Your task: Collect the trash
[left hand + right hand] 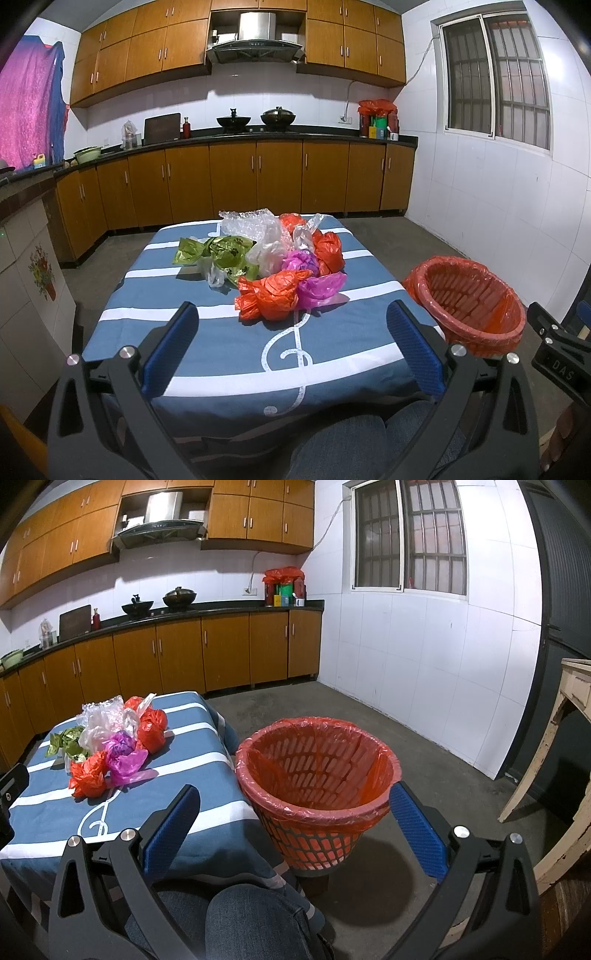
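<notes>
You are holding your left claw (291, 325) wide apart, its blue pads (173, 347) gripping nothing and touching nothing. It is hovering low over the near edge of the counter (221, 343), which is wearing a blue cloth with white stripes, and it is aiming forward at the heap of crumpled bags (280, 258). Your right claw (295, 812) is spread just as wide and is also empty; it is pointing past the counter's right side, toward the red bin (317, 775) standing on the floor just beside the counter. The bin is sitting between the two pads in that view, though whether it is touching either pad cannot be told.

Both claws are being held level and near your lap (your knee in blue denim is showing at the bottom of each view).

The trash is lying in one loose pile on the far half of the counter. An orange bag (269, 295) is resting nearest to you, touching a pink one (317, 284), and a green bag (218, 254) is stretching out to the left. The bin is standing upright, its mouth open upward and lined with a red bag.
</notes>
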`<state>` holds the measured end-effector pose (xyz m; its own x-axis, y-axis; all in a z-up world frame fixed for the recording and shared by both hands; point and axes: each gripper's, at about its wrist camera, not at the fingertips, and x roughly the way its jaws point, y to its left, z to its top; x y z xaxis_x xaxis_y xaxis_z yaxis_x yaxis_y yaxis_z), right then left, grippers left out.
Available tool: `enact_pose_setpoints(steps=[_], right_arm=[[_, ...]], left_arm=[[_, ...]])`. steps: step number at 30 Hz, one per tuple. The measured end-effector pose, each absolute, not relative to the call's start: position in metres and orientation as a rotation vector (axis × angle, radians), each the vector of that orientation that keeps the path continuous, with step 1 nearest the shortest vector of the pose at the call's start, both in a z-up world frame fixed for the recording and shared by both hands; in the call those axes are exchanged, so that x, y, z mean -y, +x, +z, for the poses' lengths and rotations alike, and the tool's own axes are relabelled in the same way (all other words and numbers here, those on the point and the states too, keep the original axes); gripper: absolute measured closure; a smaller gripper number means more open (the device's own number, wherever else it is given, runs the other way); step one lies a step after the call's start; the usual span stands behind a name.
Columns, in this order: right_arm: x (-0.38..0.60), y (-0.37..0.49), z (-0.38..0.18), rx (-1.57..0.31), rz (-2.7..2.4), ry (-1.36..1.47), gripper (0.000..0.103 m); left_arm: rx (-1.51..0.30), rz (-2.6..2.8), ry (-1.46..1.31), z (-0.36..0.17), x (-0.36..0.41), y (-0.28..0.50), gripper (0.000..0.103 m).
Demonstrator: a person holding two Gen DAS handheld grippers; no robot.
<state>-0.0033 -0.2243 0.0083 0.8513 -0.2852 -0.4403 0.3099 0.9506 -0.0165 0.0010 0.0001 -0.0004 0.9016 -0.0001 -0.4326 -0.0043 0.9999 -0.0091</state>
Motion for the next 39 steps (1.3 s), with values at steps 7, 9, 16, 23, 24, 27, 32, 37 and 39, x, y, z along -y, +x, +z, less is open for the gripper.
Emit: enact_pose_setpoints(steps=[7,9,16,23,24,27,32,37,39], right_arm=[[0.219,0.002,-0.005,-0.450,-0.284,0.056,0.002],[0.214,0.010,-0.007,-0.443,-0.262,0.058,0.002],[0.186,0.046,0.002,-0.469,-0.147,0.048,0.002],[0.132,0.092,-0.005,-0.509,0.021,0.036,0.006],[0.118,0.100,-0.006,-0.510,0.056,0.023,0.009],[0.092,0.125,-0.013,-0.530,0.124,-0.009,0.018],[0.062,0.164,-0.032,-0.582,0.176,-0.024,0.031],[0.049,0.202,-0.056,-0.674,0.190,-0.005,0.045],[0.045,0.210,-0.063,-0.693,0.188,-0.010,0.049]], left_arm=[[-0.443,0.034,-0.015,-0.004,-0.007,0.002,0.004],[-0.445,0.055,-0.023,-0.003,-0.013,0.005,0.004],[-0.490,0.164,-0.087,-0.016,-0.067,0.025,0.004],[-0.508,0.241,-0.144,-0.026,-0.114,0.036,0.004],[-0.505,0.254,-0.146,-0.027,-0.121,0.037,0.004],[-0.498,0.288,-0.147,-0.028,-0.136,0.045,0.004],[-0.471,0.340,-0.156,-0.027,-0.160,0.057,0.004],[-0.480,0.353,-0.177,-0.033,-0.175,0.069,0.004],[-0.492,0.352,-0.182,-0.038,-0.180,0.074,0.005]])
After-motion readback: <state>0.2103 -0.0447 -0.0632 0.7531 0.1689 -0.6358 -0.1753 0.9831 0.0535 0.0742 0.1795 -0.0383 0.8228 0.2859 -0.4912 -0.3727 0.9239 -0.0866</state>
